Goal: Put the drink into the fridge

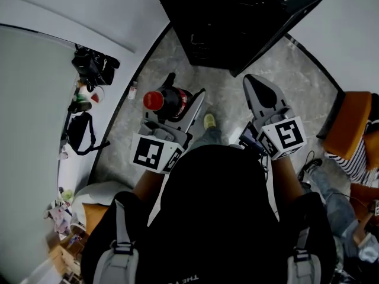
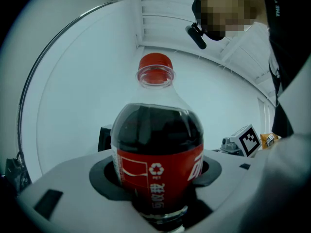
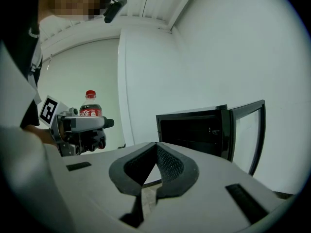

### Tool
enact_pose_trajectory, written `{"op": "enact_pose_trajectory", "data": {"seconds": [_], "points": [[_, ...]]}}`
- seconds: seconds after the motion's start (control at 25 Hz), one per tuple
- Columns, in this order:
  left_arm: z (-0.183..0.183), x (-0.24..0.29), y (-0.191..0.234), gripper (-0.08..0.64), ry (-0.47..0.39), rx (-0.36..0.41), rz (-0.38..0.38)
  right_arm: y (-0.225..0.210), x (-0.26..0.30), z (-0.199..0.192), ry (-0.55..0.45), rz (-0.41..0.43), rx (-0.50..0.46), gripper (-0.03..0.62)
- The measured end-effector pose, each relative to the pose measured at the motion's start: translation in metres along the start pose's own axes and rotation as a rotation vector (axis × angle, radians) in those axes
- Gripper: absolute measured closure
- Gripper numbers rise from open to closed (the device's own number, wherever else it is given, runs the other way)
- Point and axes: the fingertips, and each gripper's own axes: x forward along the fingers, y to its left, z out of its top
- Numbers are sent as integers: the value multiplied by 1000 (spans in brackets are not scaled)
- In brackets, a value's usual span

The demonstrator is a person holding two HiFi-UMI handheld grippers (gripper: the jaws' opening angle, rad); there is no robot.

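Grey marbled floor point(image 1: 228, 93) and white walls all round; head view has the black fridge point(image 1: 231, 22) at the far side, its door point(image 1: 296, 10) swung open to the right. Left gripper point(image 1: 185, 93) carries the cola bottle point(image 1: 172, 102) upright, red cap point(image 1: 153, 100) on top, well short of the fridge. Right gripper point(image 1: 256, 81) is level with it on the right, nothing in it. Left gripper view: jaws stand wide but clamped on the bottle, dark pads point(image 2: 104, 176) pressing the red label point(image 2: 158, 171) from both sides, low on the body; white wall behind. Grip looks square, bottle not tilted. Right gripper view: jaws closed, pad tips meeting, only a thin sliver of gap beneath, empty; open fridge ahead and to the right, the left gripper with the bottle off to the left. Step in hand, as I read it: carry the drink to the open compartment. I'd keep the bottle upright and the gripper level, line up on the dark opening, stay left of the door edge, set the base down flat before letting go. Right gripper is free to steady the door if it swings.
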Motion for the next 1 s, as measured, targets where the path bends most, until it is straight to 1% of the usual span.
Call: {"op": "enact_pose_trajectory", "data": {"seconds": [0.12, 0.28, 0.52, 0.68, 0.84, 1.0], "points": [[-1, 6, 10, 252, 5, 0, -16, -2, 12, 2, -4, -20, 6, 580], [1, 11, 24, 252, -5, -10, -26, 2, 27, 8, -15, -18, 4, 580], [1, 16, 31, 252, -3, -10, -49, -6, 29, 16, -16, -50, -19, 580], [5, 20, 32, 252, -26, -17, -47, -11, 30, 20, -24, -51, -29, 580], [4, 20, 29, 252, -16, -10, -43, -15, 28, 20, -18, -63, -31, 580], [4, 26, 32, 252, -11, -5, -37, -21, 34, 21, -27, -47, -40, 580]]}}
